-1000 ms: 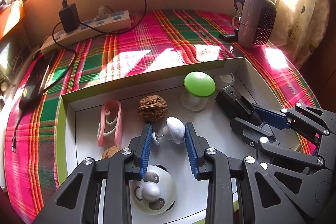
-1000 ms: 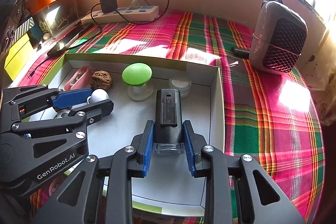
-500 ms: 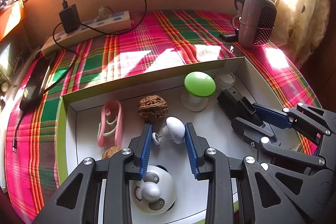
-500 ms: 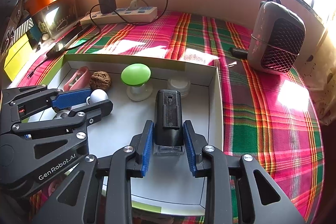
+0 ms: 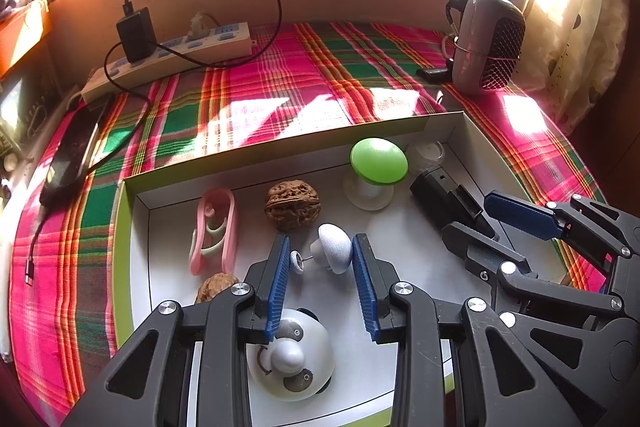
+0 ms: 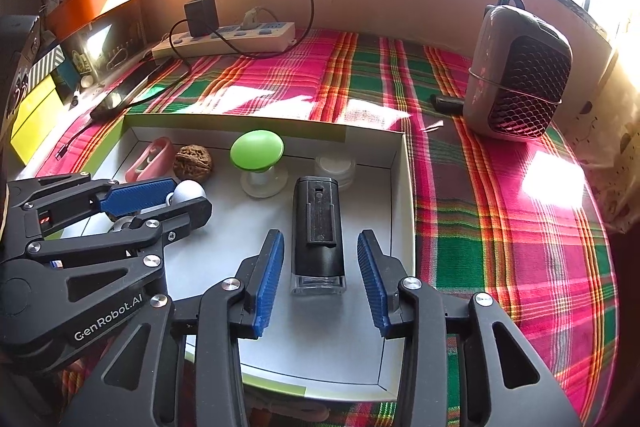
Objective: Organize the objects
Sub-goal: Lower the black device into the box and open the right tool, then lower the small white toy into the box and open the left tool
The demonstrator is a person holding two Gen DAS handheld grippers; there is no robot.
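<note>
A white open box (image 5: 472, 131) (image 6: 402, 187) lies on the plaid cloth. My right gripper (image 6: 320, 263) is open, its jaws on either side of a black rectangular device (image 6: 318, 227) that lies on the box floor, apart from both pads; the device also shows in the left wrist view (image 5: 444, 197). My left gripper (image 5: 318, 263) is open around a small white mushroom-shaped piece (image 5: 334, 253) with a pin and disc. In the box also lie a green mushroom lamp (image 5: 378, 163), a walnut (image 5: 293, 205), a pink clip (image 5: 214, 235), a second walnut (image 5: 214, 287) and a panda ball (image 5: 292, 355).
A small white lidded jar (image 6: 335, 167) stands in the box's far right corner. Behind on the cloth are a power strip with charger (image 6: 224, 37), a phone (image 5: 74, 157) at the left and a grey heater (image 6: 520, 73) at the right.
My right gripper has opened and let go of the black device, which now lies on the box floor. The left gripper has barely moved.
</note>
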